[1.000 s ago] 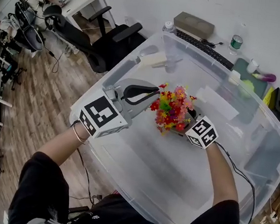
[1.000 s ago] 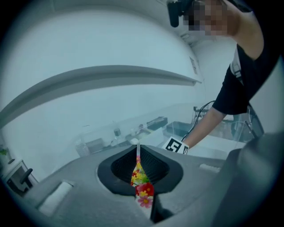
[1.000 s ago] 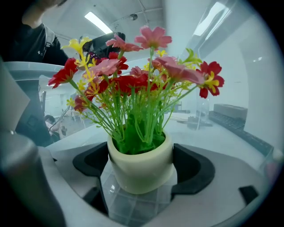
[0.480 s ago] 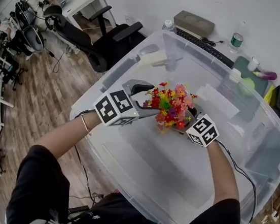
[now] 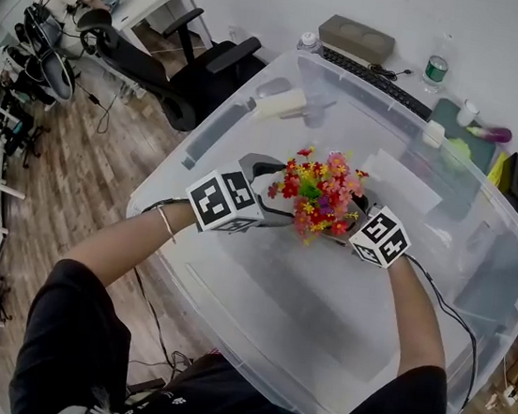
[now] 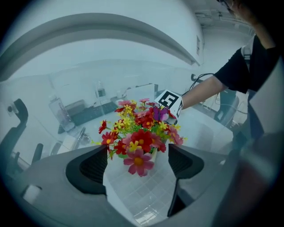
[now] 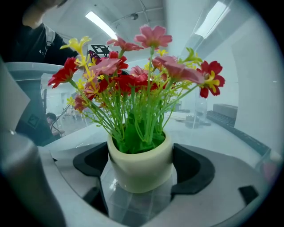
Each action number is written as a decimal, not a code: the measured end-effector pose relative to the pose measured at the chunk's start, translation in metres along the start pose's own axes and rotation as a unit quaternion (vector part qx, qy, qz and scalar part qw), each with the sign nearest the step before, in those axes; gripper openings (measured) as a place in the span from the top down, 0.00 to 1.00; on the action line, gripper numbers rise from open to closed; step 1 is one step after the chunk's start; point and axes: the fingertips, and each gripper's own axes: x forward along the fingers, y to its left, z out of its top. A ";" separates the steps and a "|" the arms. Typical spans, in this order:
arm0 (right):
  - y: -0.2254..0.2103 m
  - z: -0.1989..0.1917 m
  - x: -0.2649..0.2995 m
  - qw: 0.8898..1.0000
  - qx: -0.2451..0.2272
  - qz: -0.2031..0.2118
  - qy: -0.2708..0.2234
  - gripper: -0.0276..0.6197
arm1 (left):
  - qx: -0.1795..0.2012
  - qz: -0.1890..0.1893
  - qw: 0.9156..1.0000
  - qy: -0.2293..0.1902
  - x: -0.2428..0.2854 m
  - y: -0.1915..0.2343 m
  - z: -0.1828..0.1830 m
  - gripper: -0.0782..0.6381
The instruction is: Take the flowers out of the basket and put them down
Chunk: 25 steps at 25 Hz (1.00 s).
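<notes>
The right hand-held gripper (image 7: 140,174) is closed on the cream pot (image 7: 140,162), with one pad pressed to each side of it. In this way the flowers (image 7: 133,84) are held upright and their thin stems are left untouched. The bunch, red, pink and yellow, is found near the middle of the basket (image 5: 224,329), a large clear plastic tub, so it is judged not yet taken out. Whether the pot's base rests on the basket's gridded bottom or is held just above it cannot be told.

At 9 o'clock of the bunch the left hand-held gripper (image 6: 138,165) is set with its jaws apart. They have just been opening, and the nearest blooms are framed between them without being pressed. A second hold lower down, or a steadying of the pot, is probably intended. The right one is seen at 4 o'clock of the bunch. Beyond the basket's far rim, at 12 o'clock, a keyboard (image 5: 371,72) is laid.
</notes>
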 end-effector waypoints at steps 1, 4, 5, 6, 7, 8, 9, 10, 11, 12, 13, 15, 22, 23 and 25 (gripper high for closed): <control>0.000 0.000 0.000 1.000 0.000 0.000 0.001 0.25 | -0.002 -0.003 1.000 0.003 0.003 0.000 -0.002 0.31; 0.001 -0.001 0.000 1.000 -0.001 0.001 0.002 0.25 | -0.007 -0.017 1.000 0.011 0.012 -0.003 -0.008 0.29; 0.000 -0.001 0.000 1.000 -0.001 0.001 0.001 0.25 | -0.006 -0.021 1.000 0.014 0.015 -0.004 -0.010 0.28; 0.000 -0.001 0.000 1.000 -0.001 0.001 0.001 0.25 | -0.004 -0.025 1.000 0.017 0.018 -0.005 -0.012 0.27; 0.000 -0.001 0.000 1.000 -0.001 0.001 0.001 0.25 | -0.001 -0.028 0.999 0.019 0.020 -0.005 -0.013 0.26; 0.000 0.000 0.000 1.000 -0.001 0.001 0.001 0.25 | 0.000 -0.031 0.999 0.019 0.022 -0.005 -0.014 0.25; 0.000 0.000 0.000 1.000 -0.001 0.001 0.001 0.25 | 0.000 -0.033 0.999 0.019 0.025 -0.005 -0.015 0.24; 0.000 -0.001 -0.001 1.000 -0.002 0.002 0.001 0.25 | -0.001 -0.034 0.999 0.018 0.028 -0.005 -0.016 0.24; 0.001 -0.001 -0.001 1.000 -0.002 0.002 0.001 0.25 | -0.002 -0.034 0.999 0.017 0.032 -0.004 -0.017 0.23; 0.001 0.000 -0.001 1.000 -0.003 0.002 0.001 0.25 | -0.001 -0.031 0.999 0.014 0.035 -0.003 -0.017 0.23; 0.001 0.000 -0.001 1.000 -0.003 0.002 0.001 0.25 | 0.002 -0.027 1.000 0.011 0.039 -0.001 -0.018 0.23; 0.001 0.000 -0.001 1.000 -0.004 0.002 0.000 0.25 | 0.013 -0.020 1.000 0.009 0.044 0.000 -0.019 0.23; 0.000 -0.001 -0.001 1.000 -0.003 0.001 0.001 0.25 | 0.010 -0.034 0.999 0.003 0.055 -0.001 -0.023 0.23; 0.000 -0.001 -0.001 1.000 -0.003 0.001 0.001 0.25 | 0.010 -0.037 0.999 0.005 0.057 -0.002 -0.024 0.23; 0.000 -0.001 -0.001 1.000 -0.003 0.001 0.001 0.25 | 0.012 -0.039 0.999 0.007 0.060 -0.001 -0.026 0.22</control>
